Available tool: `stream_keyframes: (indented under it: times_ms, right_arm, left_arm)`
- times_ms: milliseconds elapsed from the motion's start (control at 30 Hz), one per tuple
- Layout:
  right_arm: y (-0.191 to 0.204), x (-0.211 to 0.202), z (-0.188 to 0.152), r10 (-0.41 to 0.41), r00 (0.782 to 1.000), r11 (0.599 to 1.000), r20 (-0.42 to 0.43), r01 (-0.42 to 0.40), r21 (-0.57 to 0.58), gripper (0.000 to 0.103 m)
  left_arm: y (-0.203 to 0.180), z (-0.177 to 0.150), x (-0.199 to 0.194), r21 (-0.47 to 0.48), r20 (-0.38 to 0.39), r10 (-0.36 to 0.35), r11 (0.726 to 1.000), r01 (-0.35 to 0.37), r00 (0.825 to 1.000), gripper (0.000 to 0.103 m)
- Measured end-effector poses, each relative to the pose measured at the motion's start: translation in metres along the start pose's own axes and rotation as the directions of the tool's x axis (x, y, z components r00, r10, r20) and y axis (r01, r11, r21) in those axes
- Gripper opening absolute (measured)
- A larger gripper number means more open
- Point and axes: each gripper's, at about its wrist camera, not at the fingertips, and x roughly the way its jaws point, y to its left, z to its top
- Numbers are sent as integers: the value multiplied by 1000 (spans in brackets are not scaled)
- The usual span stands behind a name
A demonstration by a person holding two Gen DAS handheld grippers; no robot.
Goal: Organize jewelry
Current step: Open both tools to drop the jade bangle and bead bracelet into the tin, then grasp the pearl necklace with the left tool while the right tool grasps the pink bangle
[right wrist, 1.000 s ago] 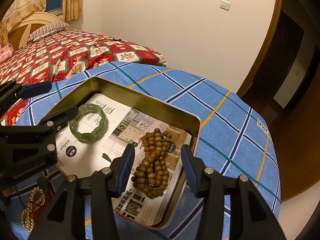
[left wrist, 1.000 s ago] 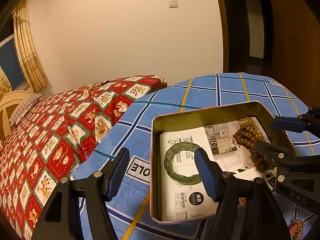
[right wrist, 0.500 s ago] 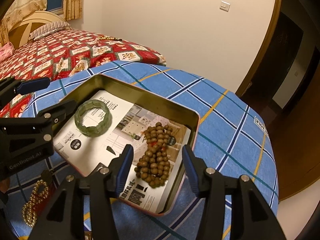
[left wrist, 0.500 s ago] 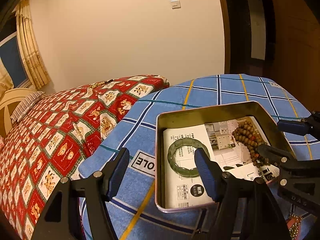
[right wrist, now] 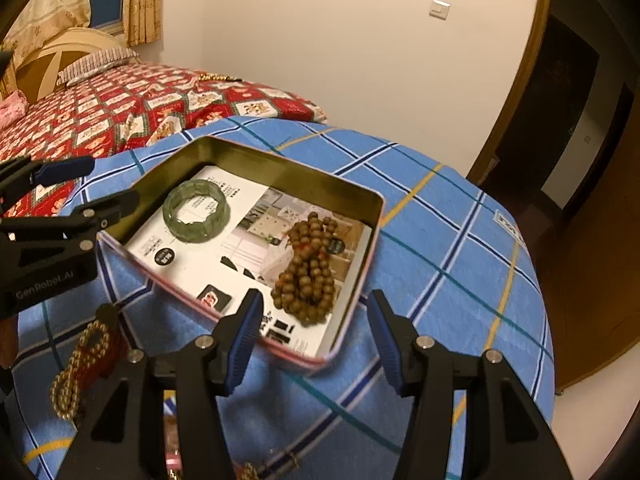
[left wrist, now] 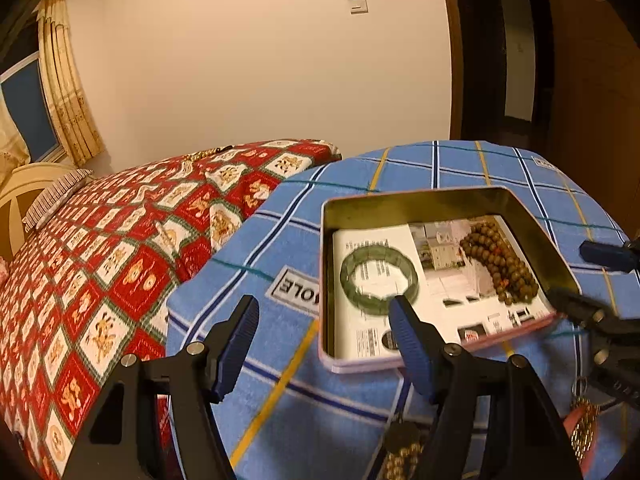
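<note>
A metal tin (left wrist: pixel 412 204) (right wrist: pixel 280 162) lined with a printed sheet sits on a blue plaid table. Inside lie a green jade bangle (left wrist: pixel 378 276) (right wrist: pixel 196 210) on the left and a pile of brown wooden beads (left wrist: pixel 500 266) (right wrist: pixel 308 268) on the right. My left gripper (left wrist: pixel 322 316) is open and empty, just short of the tin's near left corner. My right gripper (right wrist: pixel 314 318) is open and empty at the tin's near right corner. A gold bead chain (right wrist: pixel 78 368) (left wrist: pixel 582 428) lies on the cloth in front of the tin.
The blue plaid cloth (right wrist: pixel 460 240) drops off at the table's rounded edge on the right. A bed with a red patterned cover (left wrist: pixel 100 248) stands left, with a small chain (right wrist: pixel 216 77) on it. A wooden door (right wrist: pixel 560 120) is at the back right.
Both grippers have pulled back from the tin toward the table's near edge; the tin looks farther away. The gold chain has come into view. Both stay open and empty.
</note>
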Motion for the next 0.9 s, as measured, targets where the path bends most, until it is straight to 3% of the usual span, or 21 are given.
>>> stream_keyframes:
  times_ms: [467, 900]
  right_arm:
    - [11, -43, -39, 23, 1000, 1000, 6, -23, 7, 58]
    - [48, -70, -70, 107, 994, 994, 3, -107, 8, 58]
  left_arm:
    - [9, -58, -44, -3, -21, 21, 1000, -21, 1000, 68]
    - [-8, -91, -70, 2, -46, -2, 1000, 2, 999, 68]
